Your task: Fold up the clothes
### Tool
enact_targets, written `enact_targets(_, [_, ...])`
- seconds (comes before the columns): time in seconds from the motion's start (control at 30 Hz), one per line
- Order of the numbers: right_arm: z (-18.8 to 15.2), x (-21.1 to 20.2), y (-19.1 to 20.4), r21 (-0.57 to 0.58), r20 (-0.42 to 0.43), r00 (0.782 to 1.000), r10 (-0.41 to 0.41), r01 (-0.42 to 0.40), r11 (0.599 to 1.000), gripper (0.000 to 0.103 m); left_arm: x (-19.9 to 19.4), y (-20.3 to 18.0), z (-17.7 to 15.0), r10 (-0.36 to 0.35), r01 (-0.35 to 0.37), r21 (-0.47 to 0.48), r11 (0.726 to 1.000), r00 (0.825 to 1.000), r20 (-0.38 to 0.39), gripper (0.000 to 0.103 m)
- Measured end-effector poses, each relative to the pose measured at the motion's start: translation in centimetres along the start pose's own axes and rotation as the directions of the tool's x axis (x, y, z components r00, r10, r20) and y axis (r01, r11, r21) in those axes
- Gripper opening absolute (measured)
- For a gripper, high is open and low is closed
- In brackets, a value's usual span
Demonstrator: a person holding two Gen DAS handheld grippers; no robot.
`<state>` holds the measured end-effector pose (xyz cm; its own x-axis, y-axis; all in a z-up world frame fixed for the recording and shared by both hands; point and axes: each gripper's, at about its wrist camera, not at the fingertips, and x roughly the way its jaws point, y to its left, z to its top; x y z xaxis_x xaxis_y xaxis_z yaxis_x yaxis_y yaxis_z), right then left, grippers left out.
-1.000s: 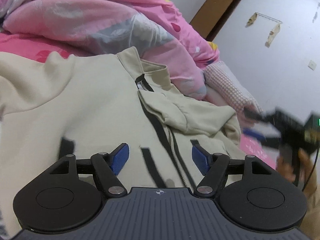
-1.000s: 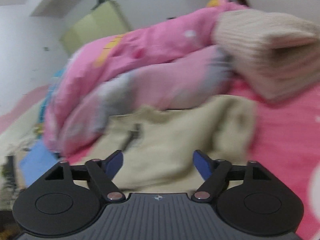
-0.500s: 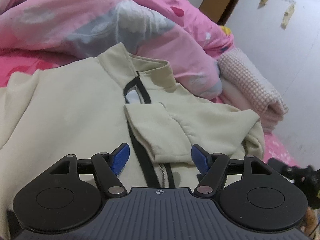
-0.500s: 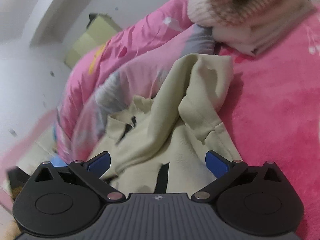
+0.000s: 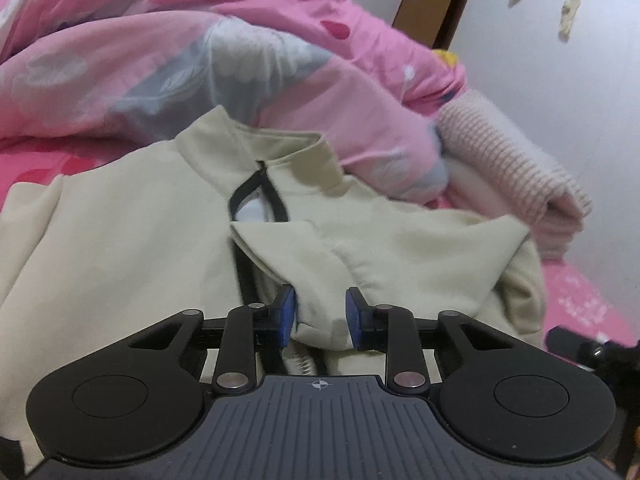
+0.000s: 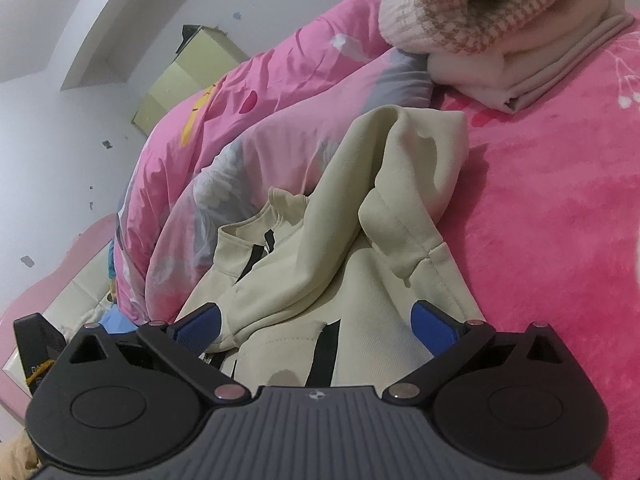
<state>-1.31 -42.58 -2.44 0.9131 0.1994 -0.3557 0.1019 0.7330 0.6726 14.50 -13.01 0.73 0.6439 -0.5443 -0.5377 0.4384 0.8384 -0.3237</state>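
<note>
A cream zip jacket (image 5: 120, 248) with black trim lies flat on a pink bed, collar toward the quilt. Its right sleeve (image 5: 400, 256) is folded across the chest. My left gripper (image 5: 320, 312) is closing on the sleeve's cuff (image 5: 320, 322), and the cloth fills the gap between the blue pads (image 5: 286, 312). In the right wrist view the same jacket (image 6: 360, 280) lies under my right gripper (image 6: 316, 324). That gripper is wide open just above the jacket's lower front, with nothing pinched. The rumpled sleeve (image 6: 404, 168) runs away from it.
A crumpled pink quilt (image 5: 200, 40) is heaped behind the collar. A stack of folded knitwear (image 5: 512, 168) sits at the right, also the stack (image 6: 480, 20). Pink bed sheet (image 6: 560, 200) spreads right of the jacket. A brown door (image 5: 436, 0) and white wall stand beyond.
My left gripper moved in over the folded sleeve and its jaws narrowed around the cuff. My right gripper came down toward the jacket and its jaws spread wider.
</note>
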Motion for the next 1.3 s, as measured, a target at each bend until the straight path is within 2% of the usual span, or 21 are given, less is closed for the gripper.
enact_targets(0.13, [-0.2,0.2,0.3,-0.017,0.002,1.000,-0.015,0.015,1.000,0.103,1.0,0.4,0.3,-0.003,0.002,-0.053,0.999,1.000,-0.014,0.026])
enact_targets(0.23, [-0.3,0.3,0.6,-0.035,0.002,1.000,-0.025,0.025,0.999,0.103,1.2,0.1,0.5,0.015,-0.015,-0.025,1.000,1.000,-0.002,0.008])
enact_targets(0.3, [-0.4,0.3,0.6,-0.037,0.004,1.000,-0.025,0.025,0.999,0.103,0.8,0.0,0.8,0.025,-0.025,-0.003,1.000,1.000,0.011,0.006])
enact_targets(0.5, [-0.5,0.3,0.5,-0.037,0.009,1.000,-0.028,0.028,0.999,0.103,-2.7,0.4,3.4,0.035,-0.038,0.020,0.999,0.991,0.128,0.005])
enact_targets(0.73, [-0.5,0.3,0.5,-0.037,0.009,1.000,-0.028,0.028,0.999,0.103,-6.8,3.4,7.1,0.131,-0.135,-0.003,0.991,0.960,0.248,0.005])
enact_targets(0.9, [-0.5,0.3,0.5,-0.036,0.008,1.000,-0.028,0.029,0.999,0.103,-7.4,6.1,7.3,0.222,-0.222,-0.028,0.975,0.949,0.225,0.005])
enact_targets(1.07, [-0.5,0.3,0.6,-0.038,0.008,0.999,-0.031,0.032,0.999,0.103,-6.9,7.9,5.7,0.280,-0.278,-0.030,0.960,0.946,0.165,0.005])
enact_targets(1.3, [-0.5,0.3,0.6,-0.033,0.010,1.000,-0.029,0.030,0.999,0.103,-9.1,8.9,3.8,0.301,-0.294,-0.070,0.953,0.939,0.167,0.005])
